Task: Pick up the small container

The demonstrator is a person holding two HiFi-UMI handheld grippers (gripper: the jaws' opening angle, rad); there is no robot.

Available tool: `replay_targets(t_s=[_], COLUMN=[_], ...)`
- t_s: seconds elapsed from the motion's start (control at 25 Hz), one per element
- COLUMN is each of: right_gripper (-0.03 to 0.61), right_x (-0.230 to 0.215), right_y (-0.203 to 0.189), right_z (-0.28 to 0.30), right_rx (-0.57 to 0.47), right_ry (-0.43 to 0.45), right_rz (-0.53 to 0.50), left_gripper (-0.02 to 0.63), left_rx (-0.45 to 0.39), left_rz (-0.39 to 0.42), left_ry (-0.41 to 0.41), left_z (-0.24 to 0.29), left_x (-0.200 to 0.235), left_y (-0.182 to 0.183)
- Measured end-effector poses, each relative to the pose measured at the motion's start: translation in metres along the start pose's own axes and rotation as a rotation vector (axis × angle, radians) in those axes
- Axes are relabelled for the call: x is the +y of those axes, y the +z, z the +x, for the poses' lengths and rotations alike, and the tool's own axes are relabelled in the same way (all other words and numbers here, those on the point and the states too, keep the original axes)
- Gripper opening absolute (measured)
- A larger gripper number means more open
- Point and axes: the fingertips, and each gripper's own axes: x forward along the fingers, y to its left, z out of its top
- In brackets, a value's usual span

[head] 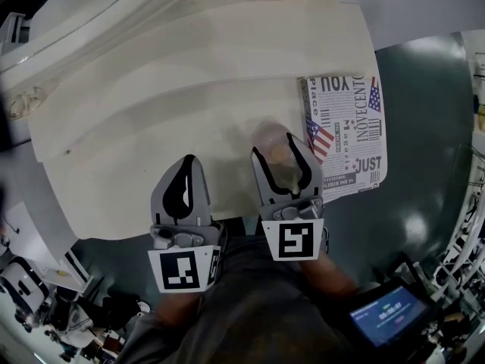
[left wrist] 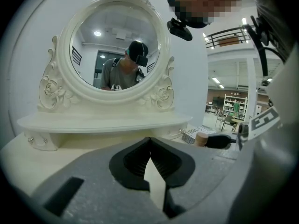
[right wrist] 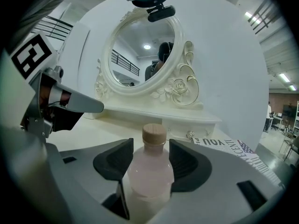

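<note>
- The left gripper (head: 189, 162) hovers over the near part of the white dressing table (head: 136, 135), its jaws clenched tip to tip with nothing between them, as its own view (left wrist: 150, 141) shows.
- Just to its right, the right gripper (head: 274, 149) has its jaws spread round the small container (head: 279, 155).
- In the right gripper view the small container (right wrist: 150, 171), a pale pink bottle with a tan cap, stands upright in the middle of the right gripper (right wrist: 150, 157). The dark pads press against its shoulders on both sides and the cap rises above the jaw tips, so the claw is grasping it.
- Whether the bottle's base rests on the table top or hangs clear of it cannot be told.
- From the left gripper view only the tan cap of the small container (left wrist: 202, 139) shows, beside a dark jaw.
- Just right of the bottle and beyond it lies a newsprint-patterned box (head: 350, 123) with small flags printed on it.
- Farthest back stands the oval mirror (right wrist: 142, 55) in a carved white frame, above a low shelf.
</note>
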Motion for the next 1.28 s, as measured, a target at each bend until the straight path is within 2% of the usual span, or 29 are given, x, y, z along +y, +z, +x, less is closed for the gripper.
replay_targets(t_s=[0.4,0.48,0.68,1.28], right_gripper=[0.221,0.182,0.146,0.141], right_x=[-0.002,-0.003,-0.006,-0.007], right_y=[0.004,0.009,0.009,0.012], right_z=[0.0,0.0,-0.001,0.0], right_rx=[-0.025,-0.052,-0.051,-0.06], right_ry=[-0.019,-0.02,-0.027,-0.026], right_rz=[0.027,0.022,0.077,0.084], left_gripper=[0.014,0.014,0.014,0.014], left_rx=[0.007,0.007,0.001,-0.013], left_rz=[-0.001,-0.001,0.0,0.004], left_ry=[0.003,0.004,0.002,0.005], left_z=[0.004,0.004,0.002,-0.001], left_x=[0.007,0.007,0.007,0.008], left_y=[-0.001,-0.001,0.001,0.006])
